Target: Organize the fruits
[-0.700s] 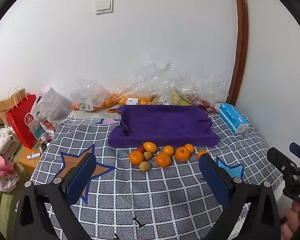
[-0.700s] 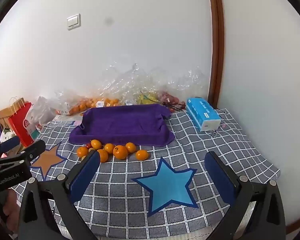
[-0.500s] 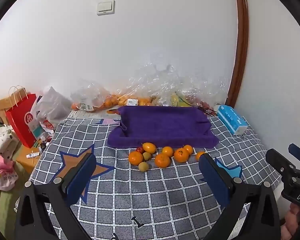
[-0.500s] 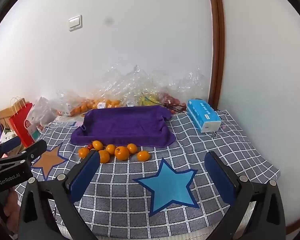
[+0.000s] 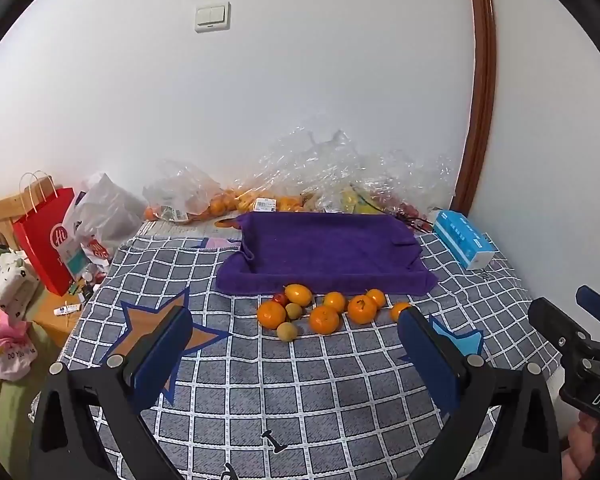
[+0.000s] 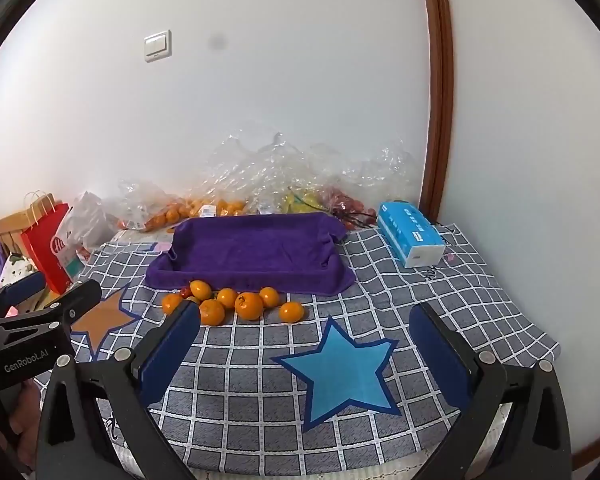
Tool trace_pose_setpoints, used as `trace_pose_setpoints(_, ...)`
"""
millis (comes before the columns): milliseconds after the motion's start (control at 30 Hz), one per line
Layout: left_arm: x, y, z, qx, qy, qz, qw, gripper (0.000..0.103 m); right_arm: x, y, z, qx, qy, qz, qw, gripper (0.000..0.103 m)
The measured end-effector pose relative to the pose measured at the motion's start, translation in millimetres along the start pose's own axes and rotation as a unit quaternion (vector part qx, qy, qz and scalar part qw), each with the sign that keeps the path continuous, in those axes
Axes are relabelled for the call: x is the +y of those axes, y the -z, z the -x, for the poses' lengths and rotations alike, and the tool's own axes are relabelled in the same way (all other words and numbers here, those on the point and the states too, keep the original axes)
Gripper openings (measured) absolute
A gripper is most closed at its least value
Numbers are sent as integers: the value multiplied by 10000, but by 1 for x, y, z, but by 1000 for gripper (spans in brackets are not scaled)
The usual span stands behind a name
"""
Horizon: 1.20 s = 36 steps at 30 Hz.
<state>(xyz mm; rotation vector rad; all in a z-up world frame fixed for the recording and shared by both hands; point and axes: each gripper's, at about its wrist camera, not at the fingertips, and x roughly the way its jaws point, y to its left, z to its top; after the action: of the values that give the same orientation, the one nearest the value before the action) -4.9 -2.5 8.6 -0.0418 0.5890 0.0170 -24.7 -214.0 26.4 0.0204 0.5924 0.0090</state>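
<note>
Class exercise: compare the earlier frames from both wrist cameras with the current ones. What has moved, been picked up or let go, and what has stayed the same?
Almost nothing changed. Both views shift slightly, so the fruits sit a touch lower in the picture; nothing was grasped or released. The left gripper and right gripper stay wide open and empty above the checked cloth. The fruits remain clustered in front of the purple towel tray, with none in it.

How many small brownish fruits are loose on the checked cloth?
2: one brownish fruit sits among the oranges, the other at the cluster's near edge. Others may be hidden.
</note>
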Motion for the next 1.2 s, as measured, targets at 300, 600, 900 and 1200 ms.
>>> trace_pose_setpoints(300,3,0,-1,21,-6,-32,10000,103,4,2,1,-3,-31,39,10000,103)
trace_pose_setpoints(600,1,7,-2,-2,-39,-63,10000,103,4,1,1,-8,-35,32,10000,103)
trace_pose_setpoints(900,4,7,-4,0,-39,-40,10000,103,5,1,3,-25,-47,39,10000,103)
trace_pose_setpoints(1200,6,8,3,-30,-47,-22,10000,103,4,0,5,-55,-68,20,10000,103)
